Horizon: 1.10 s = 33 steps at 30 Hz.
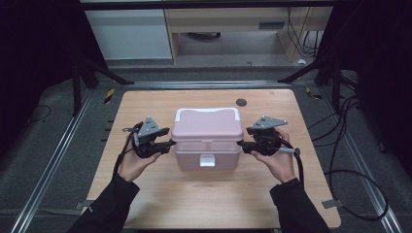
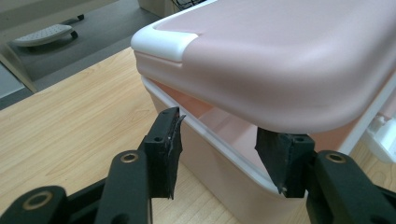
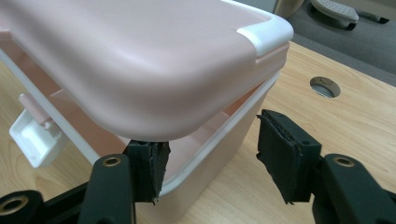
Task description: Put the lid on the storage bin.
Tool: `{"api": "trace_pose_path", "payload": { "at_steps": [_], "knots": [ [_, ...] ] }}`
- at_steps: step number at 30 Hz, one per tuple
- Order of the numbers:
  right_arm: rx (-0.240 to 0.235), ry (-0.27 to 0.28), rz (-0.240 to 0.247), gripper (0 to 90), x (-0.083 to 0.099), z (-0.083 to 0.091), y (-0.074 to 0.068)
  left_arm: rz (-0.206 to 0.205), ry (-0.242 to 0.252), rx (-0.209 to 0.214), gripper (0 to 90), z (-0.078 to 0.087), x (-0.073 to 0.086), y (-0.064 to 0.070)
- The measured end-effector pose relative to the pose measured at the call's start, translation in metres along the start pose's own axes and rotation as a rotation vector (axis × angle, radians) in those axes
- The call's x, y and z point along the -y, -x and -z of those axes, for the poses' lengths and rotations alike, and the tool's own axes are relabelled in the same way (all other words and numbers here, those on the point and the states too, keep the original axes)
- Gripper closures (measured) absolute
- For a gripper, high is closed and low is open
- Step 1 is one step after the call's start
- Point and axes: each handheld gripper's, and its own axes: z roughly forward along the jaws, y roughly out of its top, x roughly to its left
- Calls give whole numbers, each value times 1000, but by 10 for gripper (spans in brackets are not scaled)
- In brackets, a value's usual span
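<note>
A pink box (image 1: 189,158) with a pink lid (image 1: 208,125) stands mid-table. The lid has white corners at its far edge and is lifted off the rim at the front, leaving a gap. A white latch (image 1: 207,160) hangs loose on the front wall. My left gripper (image 1: 166,141) is at the box's left side, open. In the left gripper view it (image 2: 222,156) straddles the box wall (image 2: 219,177), one jaw under the lid (image 2: 289,60). My right gripper (image 1: 245,141) mirrors this on the right side: it (image 3: 217,163) is open, with one jaw under the lid (image 3: 140,56).
The wooden table (image 1: 145,104) has a round cable hole (image 1: 241,102) behind the box. Cables (image 1: 340,145) lie on the floor to the right. Metal rails run along both table sides, and furniture stands beyond the far edge.
</note>
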Motion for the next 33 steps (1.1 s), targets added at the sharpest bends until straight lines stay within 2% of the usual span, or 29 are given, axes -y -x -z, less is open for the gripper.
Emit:
{"api": "trace_pose_path", "payload": {
  "at_steps": [8, 12, 14, 16, 18, 21, 23, 29, 33],
  "knots": [
    [14, -7, -9, 432, 8, 7, 4, -17, -34, 4, 489, 2, 6, 6],
    [32, -13, -20, 427, 12, 12, 8, -7, -27, 8, 473, 12, 9, 7],
    [46, -11, -27, 421, 14, 16, 11, -18, -47, -8, 462, 22, 12, 6],
    [49, -6, -35, 421, 16, 18, 12, -19, -53, -14, 456, 24, 14, 5],
    [56, -7, -51, 416, 21, 22, 16, 8, -41, -13, 451, 29, 20, 2],
    [66, -10, -67, 405, 28, 25, 19, 36, -54, -34, 443, 34, 33, -5],
    [81, -11, -85, 380, 36, 25, 22, 54, -71, -34, 425, 36, 41, -9],
    [119, -25, -112, 342, 54, 23, 27, 114, -133, -71, 376, 37, 79, -21],
    [151, -11, -139, 317, 67, 21, 30, 129, -181, -83, 329, 35, 102, -29]
  ]
}}
